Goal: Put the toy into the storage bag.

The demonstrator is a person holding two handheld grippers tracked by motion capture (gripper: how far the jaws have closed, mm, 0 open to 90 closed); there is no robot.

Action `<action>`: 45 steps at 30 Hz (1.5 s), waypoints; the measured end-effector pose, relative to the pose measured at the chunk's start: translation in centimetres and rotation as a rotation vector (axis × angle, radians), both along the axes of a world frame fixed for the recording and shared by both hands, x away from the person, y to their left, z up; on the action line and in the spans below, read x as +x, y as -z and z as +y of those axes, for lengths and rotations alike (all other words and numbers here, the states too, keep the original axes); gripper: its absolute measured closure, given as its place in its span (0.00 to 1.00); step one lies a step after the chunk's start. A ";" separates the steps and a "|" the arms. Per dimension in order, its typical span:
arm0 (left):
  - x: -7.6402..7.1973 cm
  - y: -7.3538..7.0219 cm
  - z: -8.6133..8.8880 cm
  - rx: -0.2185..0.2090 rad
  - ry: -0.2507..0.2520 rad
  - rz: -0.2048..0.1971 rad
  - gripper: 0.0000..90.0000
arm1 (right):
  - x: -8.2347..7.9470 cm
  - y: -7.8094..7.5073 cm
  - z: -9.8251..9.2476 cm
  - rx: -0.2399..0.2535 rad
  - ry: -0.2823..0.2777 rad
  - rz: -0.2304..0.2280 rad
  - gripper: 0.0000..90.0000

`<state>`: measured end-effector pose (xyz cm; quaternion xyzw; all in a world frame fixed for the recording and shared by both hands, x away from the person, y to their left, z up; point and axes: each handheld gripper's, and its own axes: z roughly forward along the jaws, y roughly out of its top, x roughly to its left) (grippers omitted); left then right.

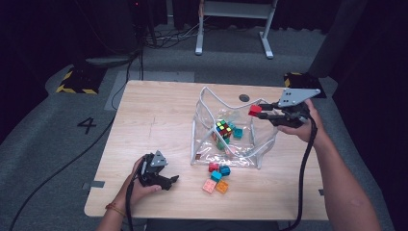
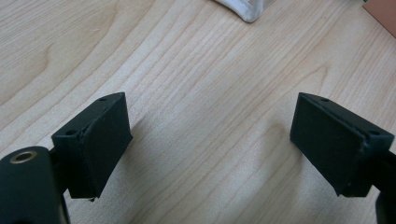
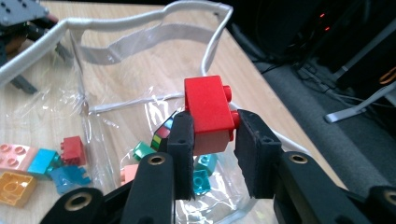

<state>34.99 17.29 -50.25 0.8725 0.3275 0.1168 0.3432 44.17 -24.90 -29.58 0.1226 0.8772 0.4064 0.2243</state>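
On the table (image 1: 159, 110) the bag (image 1: 231, 130) stands right of centre, mouth up. The right gripper (image 1: 260, 111) hangs over the bag's right rim, its jaws clamped on a brick (image 1: 254, 110) that juts up beyond the pads. Below and ahead of those jaws, inside the bag, lie a puzzle cube (image 1: 223, 128) and a few blocks. Just outside the bag's near wall, toward the person, sits a cluster of loose bricks (image 1: 216, 178). The left gripper (image 1: 169, 182) rests on the table well left of that cluster, jaws spread over bare wood
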 end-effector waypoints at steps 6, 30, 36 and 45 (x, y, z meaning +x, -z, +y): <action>0.0 0.0 0.0 -0.002 0.000 0.002 0.14 | 1.1 0.8 1.7 -0.072 -0.024 0.048 0.76; 0.0 0.0 0.0 -0.002 0.000 0.002 0.14 | 4.3 3.9 6.7 -0.445 -0.054 0.182 0.76; 0.0 0.0 0.0 -0.002 -0.001 0.001 0.14 | 4.8 4.1 5.8 -0.513 -0.016 0.223 0.76; 0.0 0.0 0.0 -0.001 0.000 0.002 0.14 | 5.2 3.6 2.8 -0.560 0.016 0.265 0.76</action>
